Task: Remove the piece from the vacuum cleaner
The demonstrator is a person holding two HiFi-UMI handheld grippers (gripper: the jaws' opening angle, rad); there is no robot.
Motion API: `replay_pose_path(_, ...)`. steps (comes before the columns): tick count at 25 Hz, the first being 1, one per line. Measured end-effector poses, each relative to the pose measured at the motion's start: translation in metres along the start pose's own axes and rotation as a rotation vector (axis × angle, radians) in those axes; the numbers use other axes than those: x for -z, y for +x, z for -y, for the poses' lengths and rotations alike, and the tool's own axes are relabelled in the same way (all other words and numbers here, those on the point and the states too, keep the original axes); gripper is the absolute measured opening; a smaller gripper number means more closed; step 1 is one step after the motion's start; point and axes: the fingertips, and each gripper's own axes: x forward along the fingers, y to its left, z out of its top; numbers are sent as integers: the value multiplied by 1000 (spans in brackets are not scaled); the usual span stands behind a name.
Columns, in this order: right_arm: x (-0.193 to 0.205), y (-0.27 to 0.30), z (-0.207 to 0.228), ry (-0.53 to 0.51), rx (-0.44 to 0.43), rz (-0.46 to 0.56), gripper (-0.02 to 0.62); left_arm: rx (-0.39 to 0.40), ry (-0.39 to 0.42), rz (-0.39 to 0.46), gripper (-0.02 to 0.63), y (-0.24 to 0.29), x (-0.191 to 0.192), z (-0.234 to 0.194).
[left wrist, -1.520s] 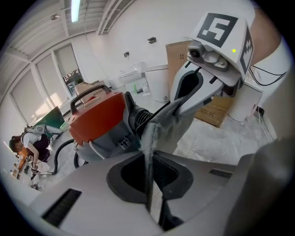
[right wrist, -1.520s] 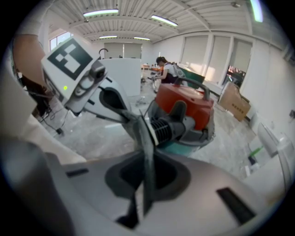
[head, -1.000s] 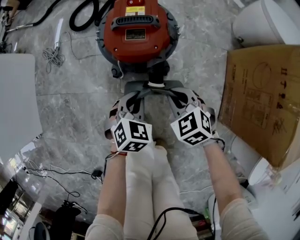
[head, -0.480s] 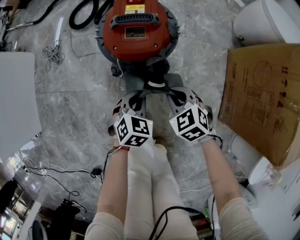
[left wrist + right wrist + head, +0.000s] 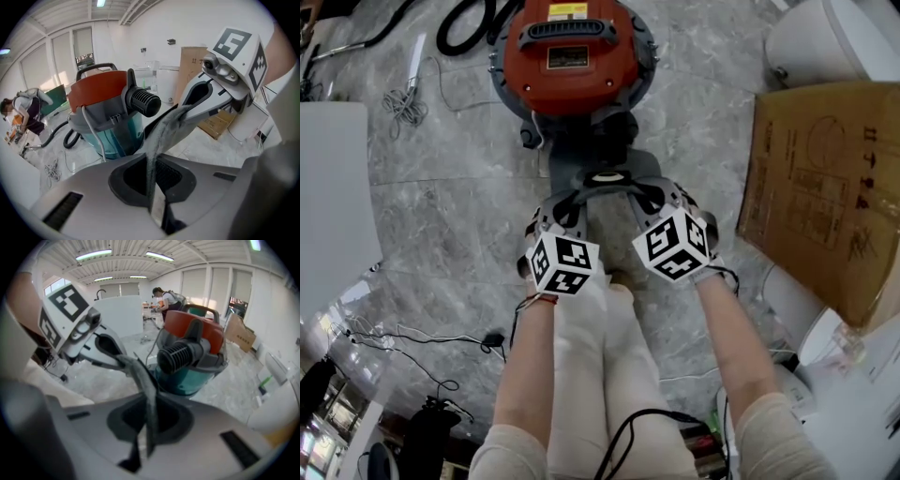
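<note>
Left tool point(image 5: 569, 204) and right tool point(image 5: 649, 199) both pinch the grey piece point(image 5: 609, 192) by its thin rim; pull unevenly and it likely slips out onto the floor point(image 5: 450, 216).

Grey marble floor point(image 5: 441, 216); cardboard box point(image 5: 825, 187) right; white panel point(image 5: 333, 197) left; loose cables point(image 5: 412, 336) near left. White walls point(image 5: 187, 18), ceiling strip lights point(image 5: 93, 255), windows point(image 5: 220, 287) far.

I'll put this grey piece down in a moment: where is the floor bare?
For the grey piece, bare floor lies between the white panel and the vacuum cleaner. A narrower strip runs between the vacuum cleaner and the cardboard box. Crowded: hose and coiled cable top left, loose cables bottom left.
</note>
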Motion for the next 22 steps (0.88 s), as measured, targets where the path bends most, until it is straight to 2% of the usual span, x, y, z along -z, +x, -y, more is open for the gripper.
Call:
replay_pose_path(9,-8,-20,-5,46,-33,6,21,63,-46,14,32,-14,-10,-1)
replay_pose_path(15,-28,-38,-4,65,-52,40,22,108,-159,79,32,-31,-26,-8)
replay_pose_path(19,-41,-50,-1,113,-61,76,22,129,-235,140,32,-44,-39,-11)
replay_pose_path(22,-49,-62,1,140,-71,100,23,151,-246,167,32,-55,-49,-12)
